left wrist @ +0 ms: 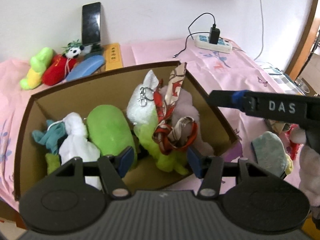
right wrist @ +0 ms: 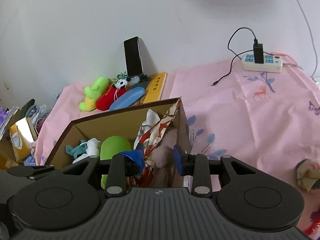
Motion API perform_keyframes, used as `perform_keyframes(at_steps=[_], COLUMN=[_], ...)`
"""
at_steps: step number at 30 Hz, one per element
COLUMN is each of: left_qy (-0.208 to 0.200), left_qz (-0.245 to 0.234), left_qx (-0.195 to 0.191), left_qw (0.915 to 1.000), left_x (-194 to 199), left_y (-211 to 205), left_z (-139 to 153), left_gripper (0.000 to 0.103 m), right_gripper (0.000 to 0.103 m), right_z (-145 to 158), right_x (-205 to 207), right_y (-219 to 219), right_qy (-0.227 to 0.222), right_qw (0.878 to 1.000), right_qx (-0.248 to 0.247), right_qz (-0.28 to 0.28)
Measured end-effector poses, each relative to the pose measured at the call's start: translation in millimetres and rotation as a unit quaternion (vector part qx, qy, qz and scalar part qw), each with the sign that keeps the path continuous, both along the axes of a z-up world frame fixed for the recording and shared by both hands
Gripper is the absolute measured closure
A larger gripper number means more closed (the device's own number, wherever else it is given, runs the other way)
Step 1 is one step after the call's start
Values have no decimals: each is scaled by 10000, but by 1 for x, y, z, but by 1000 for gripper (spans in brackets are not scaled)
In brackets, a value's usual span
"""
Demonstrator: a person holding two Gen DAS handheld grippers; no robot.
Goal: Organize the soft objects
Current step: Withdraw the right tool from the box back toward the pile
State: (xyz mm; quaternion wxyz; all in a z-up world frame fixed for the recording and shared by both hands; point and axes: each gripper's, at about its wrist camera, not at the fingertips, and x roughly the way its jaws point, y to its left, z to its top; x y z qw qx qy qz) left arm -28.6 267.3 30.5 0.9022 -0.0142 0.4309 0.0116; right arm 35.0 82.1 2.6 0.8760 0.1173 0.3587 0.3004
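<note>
A brown cardboard box (left wrist: 30, 108) sits on a pink cloth (left wrist: 230, 74) with blue flowers, and it is stuffed with soft things. Inside the box are a big green plush (left wrist: 110, 128), a white cloth bundle (left wrist: 75, 138), a teal cloth (left wrist: 48, 138), a white fluffy toy (left wrist: 140, 104) with a silver clip (left wrist: 145, 97), a red and cream scarf (left wrist: 174, 108) and a pale pink fluffy toy (left wrist: 186, 104). The left gripper (left wrist: 158, 162) hangs over the near side of the box with its blue tips wide apart and nothing between them. The right gripper (right wrist: 159, 158) is over the right end of the box, tips apart too, with the pink fluffy toy (right wrist: 166, 150) between them; I cannot tell if they touch it. Behind the box, by the wall, lie a green and yellow plush (left wrist: 37, 68), a red plush with a panda head (left wrist: 60, 68) and a blue case (left wrist: 86, 68), next to a yellow book (left wrist: 114, 57) with writing too small to read and a black phone (left wrist: 91, 23) standing up. Far behind the box to the right is a white power strip (left wrist: 214, 44) with a black plug. Only the left view shows more soft toys right of the box, like a blue-grey one (left wrist: 270, 150), and the other tool's arm with the letters "DAS" (left wrist: 282, 107). Only the right view shows yellow boxes (right wrist: 20, 140) left of the box.
</note>
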Motion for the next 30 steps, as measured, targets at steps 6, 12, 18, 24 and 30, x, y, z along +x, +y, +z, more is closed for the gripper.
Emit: perform_keyframes(at_steps=[6, 12, 18, 24, 30], left_qy=[-60, -118, -123, -89, -28], left_qz=[96, 107, 105, 41, -47], left_qx=[191, 345, 424, 514, 654], left_qw=[9998, 9993, 9990, 9986, 9978], left_x=[-8, -12, -13, -12, -9], left_y=[-14, -32, -50, -75, -101], left_z=[5, 9, 11, 12, 10], left_gripper=[47, 47, 46, 45, 45], right_gripper=[87, 87, 87, 87, 87], right_z=[4, 6, 5, 1, -4], right_x=[-12, -22, -32, -38, -43], right_y=[-11, -24, -40, -58, -80], right_qy=[-31, -201, -302, -234, -136], right_qw=[9999, 9993, 9988, 9989, 9992], right_qx=[29, -135, -226, -310, -299], right_qz=[-111, -271, -301, -247, -237])
